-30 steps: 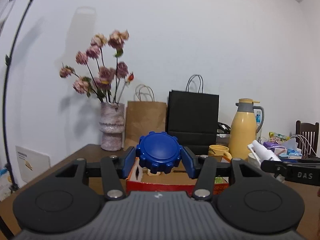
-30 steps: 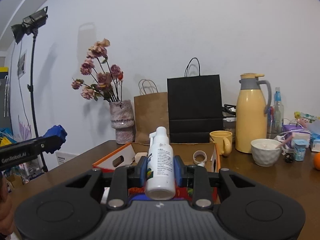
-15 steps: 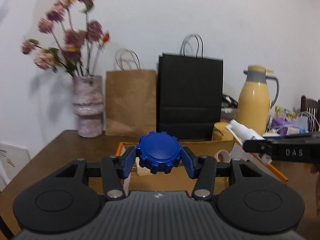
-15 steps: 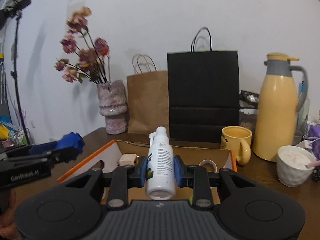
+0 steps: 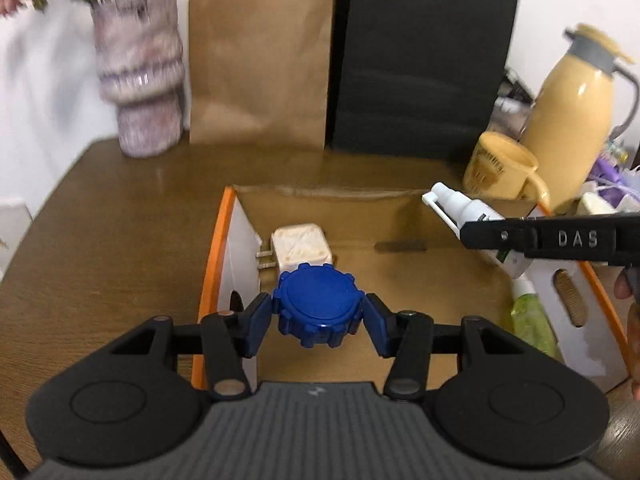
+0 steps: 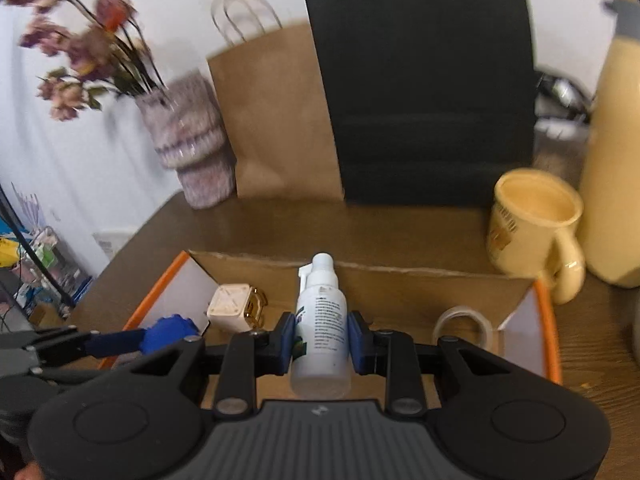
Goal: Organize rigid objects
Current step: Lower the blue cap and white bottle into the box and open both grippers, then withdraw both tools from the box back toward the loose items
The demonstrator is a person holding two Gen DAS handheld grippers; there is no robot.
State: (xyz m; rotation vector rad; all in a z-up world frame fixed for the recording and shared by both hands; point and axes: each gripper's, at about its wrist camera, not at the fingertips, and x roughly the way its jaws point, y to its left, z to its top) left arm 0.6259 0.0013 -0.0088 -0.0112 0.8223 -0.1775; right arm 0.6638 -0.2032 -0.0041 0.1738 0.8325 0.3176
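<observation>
Grippers above an open cardboard box (image 5: 400, 280) with orange-edged flaps, which stands on a brown wooden table (image 5: 120, 216). We see the left gripper (image 5: 318, 316) clenched on a blue knurled screw cap (image 5: 318, 304), its blue pads pressed against the cap's two sides; the cap hangs over the box's left half, just in front of a cream plug adapter (image 5: 302, 246) that lies on the box floor near the left wall. We see the right gripper (image 6: 322, 340) grasping a white spray bottle (image 6: 322, 328) by its body, nozzle pointing away from the camera, over the middle of the box. On the box floor toward the right wall lie a roll of clear tape (image 6: 464, 326) and, in the left wrist view, a green bottle (image 5: 530, 320). Beyond the box's far edge, along the table's rear edge, stand a mottled pink vase (image 5: 138, 80) with dried flowers, a brown paper bag (image 5: 260, 60), a black paper bag (image 5: 420, 60), a yellow mug (image 6: 532, 220) and a yellow thermos jug (image 5: 572, 120).
</observation>
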